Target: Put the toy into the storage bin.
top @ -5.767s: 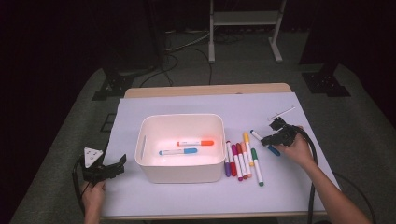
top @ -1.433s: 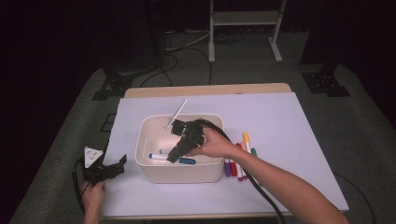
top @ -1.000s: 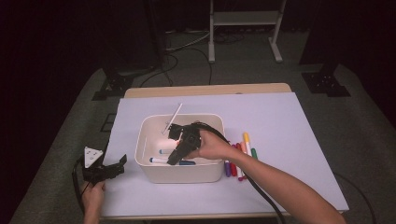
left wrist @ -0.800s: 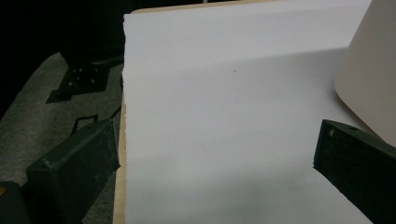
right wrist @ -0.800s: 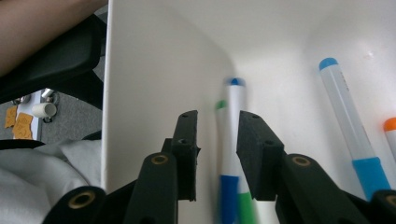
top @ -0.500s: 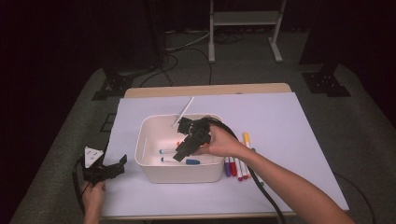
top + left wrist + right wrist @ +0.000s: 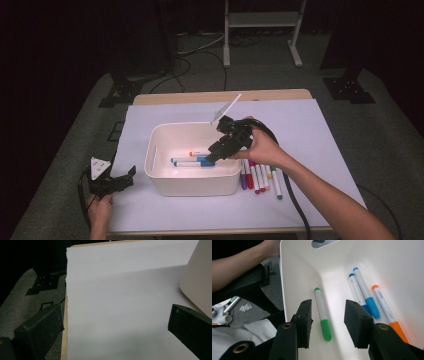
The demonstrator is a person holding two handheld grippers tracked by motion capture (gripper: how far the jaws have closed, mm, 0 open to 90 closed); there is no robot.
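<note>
right gripper: over the bin, near its right wall; jaws parted, holding nothing
green pen: flat on the bin floor by one wall, lying between the parted jaws, not touched
blue pens: two side by side in the bin, orange pen just beside them
loose pens: row on the table, just right of the bin
left gripper: low at the table's left edge, jaws wide apart, empty, bin corner near one jaw
</note>
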